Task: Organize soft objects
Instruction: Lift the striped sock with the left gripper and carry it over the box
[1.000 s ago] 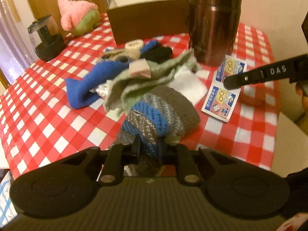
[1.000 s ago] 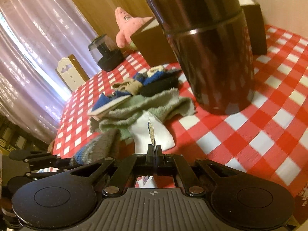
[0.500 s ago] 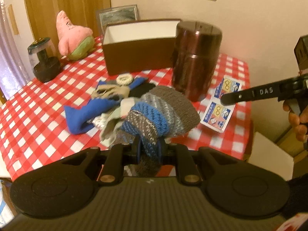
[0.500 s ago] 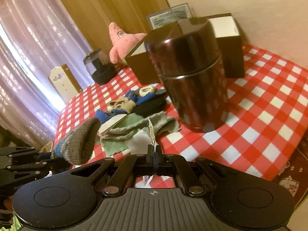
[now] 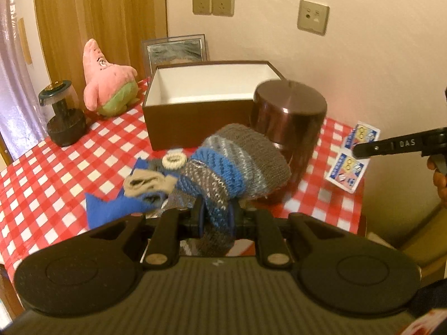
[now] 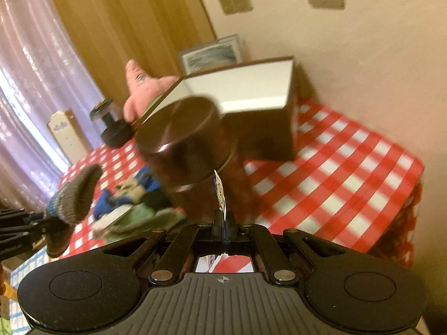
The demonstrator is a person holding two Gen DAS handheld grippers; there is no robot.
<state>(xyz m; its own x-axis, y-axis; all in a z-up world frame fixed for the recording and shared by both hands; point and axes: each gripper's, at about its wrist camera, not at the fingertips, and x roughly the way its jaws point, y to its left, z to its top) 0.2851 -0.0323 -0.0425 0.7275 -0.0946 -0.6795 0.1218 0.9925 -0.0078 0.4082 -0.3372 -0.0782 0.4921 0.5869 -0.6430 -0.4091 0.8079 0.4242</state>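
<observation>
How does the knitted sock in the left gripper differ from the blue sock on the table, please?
The knitted sock is striped grey and blue; the blue sock is plain. The knitted sock is lifted, clamped in the left gripper; the blue sock lies flat on the checked tablecloth. Both are soft.

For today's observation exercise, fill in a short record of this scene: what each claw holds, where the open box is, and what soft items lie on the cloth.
left claw: shut on the knitted sock, lifted above the pile
right claw: shut on a thin printed packet
box: brown, open, white inside, nothing seen in it, behind the pile
canister: dark metal, upright beside the box
soft items on checked cloth: blue sock, beige sock
plush star: left of the box
</observation>
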